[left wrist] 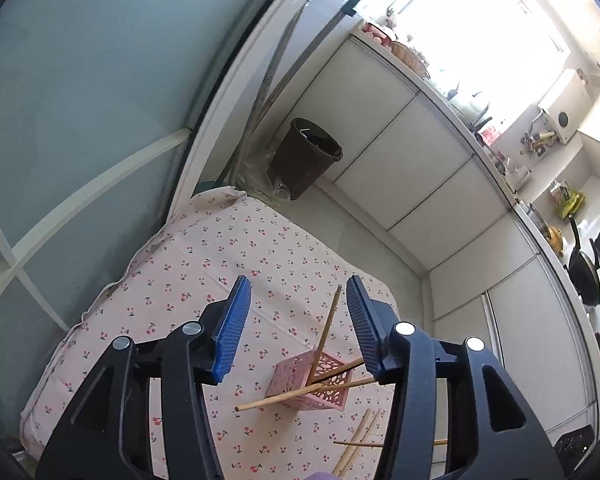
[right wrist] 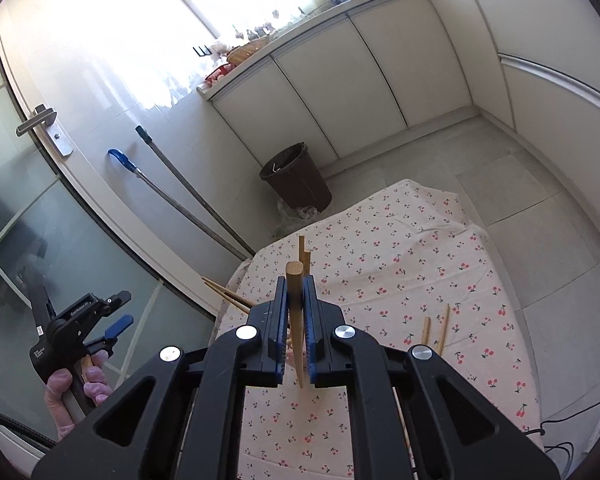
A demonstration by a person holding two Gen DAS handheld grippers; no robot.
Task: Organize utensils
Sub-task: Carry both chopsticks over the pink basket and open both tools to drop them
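Note:
A pink lattice holder [left wrist: 314, 384] stands on the cherry-print cloth [left wrist: 220, 264] with three wooden chopsticks [left wrist: 326, 326] leaning out of it. More chopsticks [left wrist: 358, 442] lie loose on the cloth nearer to me. My left gripper [left wrist: 298, 292] is open and empty, held above the holder. My right gripper [right wrist: 295, 292] is shut on one wooden chopstick [right wrist: 295, 300], held upright above the cloth [right wrist: 420, 264]. Other chopsticks [right wrist: 304, 254] stick up behind it, and two [right wrist: 436, 330] lie on the cloth to its right. The left gripper also shows at the left of the right wrist view [right wrist: 118, 310].
A brown bin [right wrist: 296, 178] stands on the floor past the table's far end, beside mop handles [right wrist: 188, 196] leaning on the wall. White cabinets [right wrist: 340, 76] line the back. A glass door [left wrist: 60, 120] is close on the left.

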